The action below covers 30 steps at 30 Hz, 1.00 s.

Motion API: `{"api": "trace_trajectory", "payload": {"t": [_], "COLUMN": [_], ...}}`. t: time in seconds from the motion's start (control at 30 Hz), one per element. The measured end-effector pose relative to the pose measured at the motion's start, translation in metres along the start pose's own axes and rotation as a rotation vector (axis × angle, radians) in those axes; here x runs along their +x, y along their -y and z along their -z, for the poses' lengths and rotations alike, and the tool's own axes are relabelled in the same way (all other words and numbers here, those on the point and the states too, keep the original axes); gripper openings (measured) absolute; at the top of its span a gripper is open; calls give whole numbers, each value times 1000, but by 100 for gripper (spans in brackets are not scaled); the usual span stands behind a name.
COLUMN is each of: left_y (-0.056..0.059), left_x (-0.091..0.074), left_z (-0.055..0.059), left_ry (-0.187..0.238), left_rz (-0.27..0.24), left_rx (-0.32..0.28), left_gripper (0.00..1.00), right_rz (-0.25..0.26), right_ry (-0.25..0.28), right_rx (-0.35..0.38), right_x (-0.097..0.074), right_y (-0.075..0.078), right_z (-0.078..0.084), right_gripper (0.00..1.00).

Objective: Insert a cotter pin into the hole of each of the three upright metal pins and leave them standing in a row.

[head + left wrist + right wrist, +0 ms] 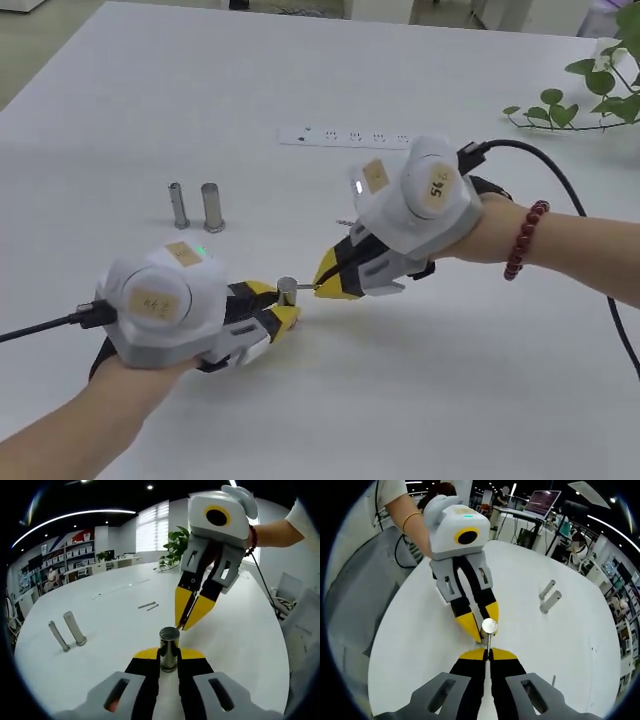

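Observation:
My left gripper (283, 310) (169, 654) is shut on a short upright metal pin (287, 291) (169, 645) standing on the white table. From the right, my right gripper (325, 283) (488, 654) comes in, shut on a thin cotter pin (489, 641) whose tip touches the side of the metal pin's head (489, 625). Whether the tip is inside the hole is hidden. The other two metal pins (178, 205) (212, 207) stand side by side, behind and to the left. In the left gripper view they are at the left (59, 636) (75, 628).
Two spare cotter pins (148, 605) lie on the table beyond the grippers. A white power strip (345, 136) lies further back, and a plant (600, 90) reaches in at the far right. A black cable (580, 215) trails from the right gripper.

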<state>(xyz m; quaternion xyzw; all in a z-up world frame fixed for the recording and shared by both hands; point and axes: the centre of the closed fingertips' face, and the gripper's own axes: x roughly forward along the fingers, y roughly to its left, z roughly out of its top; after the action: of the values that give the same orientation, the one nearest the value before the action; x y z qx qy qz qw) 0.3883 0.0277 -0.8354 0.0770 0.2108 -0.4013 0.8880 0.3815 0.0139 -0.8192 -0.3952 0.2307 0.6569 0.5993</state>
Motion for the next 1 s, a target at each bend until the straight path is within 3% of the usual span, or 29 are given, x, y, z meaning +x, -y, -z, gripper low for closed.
{"api": "trace_trajectory", "payload": {"t": [0.57, 0.73, 1.0], "left_y": [1, 1, 0], "left_x": [0, 0, 1], "left_z": [0, 0, 0], "left_ry": [9, 5, 13], "left_rz": [4, 7, 5], "left_rx": [-13, -8, -3], "left_gripper": [11, 11, 11], "right_rz": [3, 13, 44], "right_ry": [31, 37, 49], "right_rx": [69, 94, 115], "right_x": [6, 8, -1], "right_y": [1, 1, 2], "right_z": [-7, -4, -2], "right_gripper": [5, 15, 13]}}
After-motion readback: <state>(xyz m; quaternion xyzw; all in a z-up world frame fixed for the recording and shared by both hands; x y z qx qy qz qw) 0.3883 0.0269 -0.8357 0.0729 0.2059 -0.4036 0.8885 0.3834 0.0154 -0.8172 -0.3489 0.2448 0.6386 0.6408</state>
